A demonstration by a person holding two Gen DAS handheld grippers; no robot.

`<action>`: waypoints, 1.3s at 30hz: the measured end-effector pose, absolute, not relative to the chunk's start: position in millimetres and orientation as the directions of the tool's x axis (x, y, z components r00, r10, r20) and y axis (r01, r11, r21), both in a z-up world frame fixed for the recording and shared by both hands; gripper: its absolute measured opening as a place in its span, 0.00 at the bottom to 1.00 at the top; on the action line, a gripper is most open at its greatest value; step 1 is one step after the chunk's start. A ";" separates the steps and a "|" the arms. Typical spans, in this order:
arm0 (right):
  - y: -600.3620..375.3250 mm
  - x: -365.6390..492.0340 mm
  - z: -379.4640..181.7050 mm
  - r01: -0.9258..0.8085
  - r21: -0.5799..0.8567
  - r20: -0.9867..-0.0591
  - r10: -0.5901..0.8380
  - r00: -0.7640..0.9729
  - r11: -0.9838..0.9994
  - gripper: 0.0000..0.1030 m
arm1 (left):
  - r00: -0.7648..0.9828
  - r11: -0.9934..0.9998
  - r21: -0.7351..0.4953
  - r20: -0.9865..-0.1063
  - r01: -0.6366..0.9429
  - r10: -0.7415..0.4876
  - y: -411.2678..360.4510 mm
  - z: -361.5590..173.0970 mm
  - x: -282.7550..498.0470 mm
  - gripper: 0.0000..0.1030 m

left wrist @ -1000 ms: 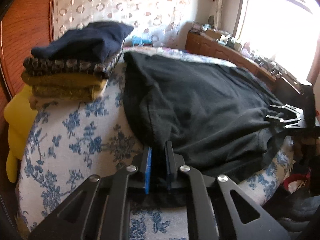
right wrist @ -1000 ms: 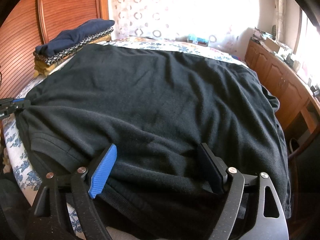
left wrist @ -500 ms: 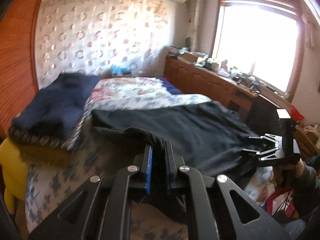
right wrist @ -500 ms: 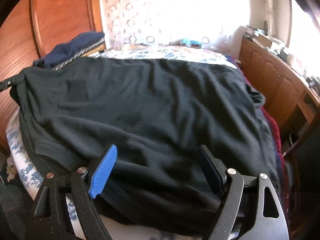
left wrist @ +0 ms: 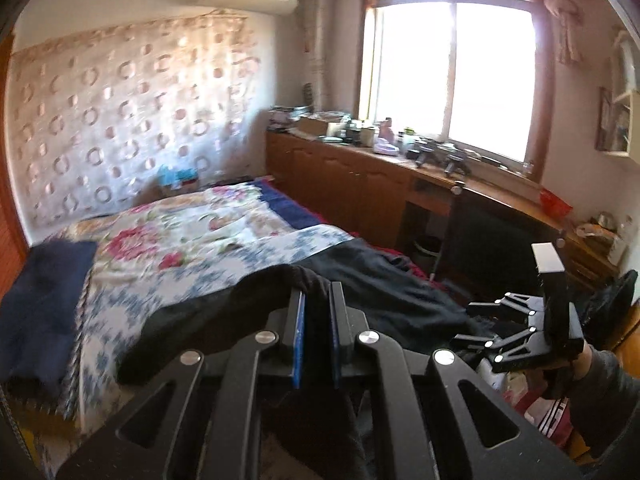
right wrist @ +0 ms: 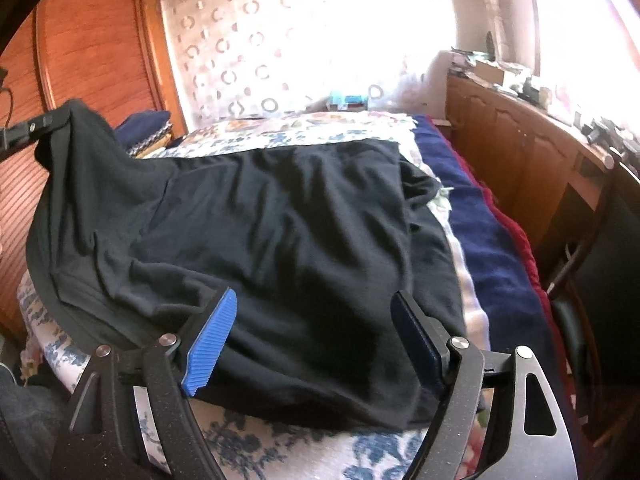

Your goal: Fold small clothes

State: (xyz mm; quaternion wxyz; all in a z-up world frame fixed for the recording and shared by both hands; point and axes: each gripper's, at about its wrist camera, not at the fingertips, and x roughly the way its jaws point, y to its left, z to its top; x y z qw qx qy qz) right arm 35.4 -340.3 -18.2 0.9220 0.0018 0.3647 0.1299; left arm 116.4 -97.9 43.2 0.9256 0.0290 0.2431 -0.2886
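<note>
left claw (left wrist: 317, 334) raised, pinching black shirt (right wrist: 280, 232)

**Hidden, cropped and blurred**

Fabric of the black shirt (left wrist: 384, 292) fills the slot between the left gripper (left wrist: 317, 320) pads, hiding the pinched edge. At nine o'clock the navy folded pile (left wrist: 40, 300) is smeared and cropped. In the right wrist view the left gripper (right wrist: 28, 130) is cut off at ten o'clock. Windowsill clutter (left wrist: 400, 140) is perhaps bottles, too small to tell.

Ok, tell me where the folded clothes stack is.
Right wrist view, upper left: the folded clothes stack sits on the bed's far left corner, beside the wooden wardrobe, behind the lifted black shirt.
</note>
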 end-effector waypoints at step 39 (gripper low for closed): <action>-367.5 46.6 10.4 -0.241 0.088 -0.637 0.241 0.732 0.966 0.77 | 0.656 0.843 -0.040 -0.609 0.536 -0.446 -108.1 2.3 127.6 0.22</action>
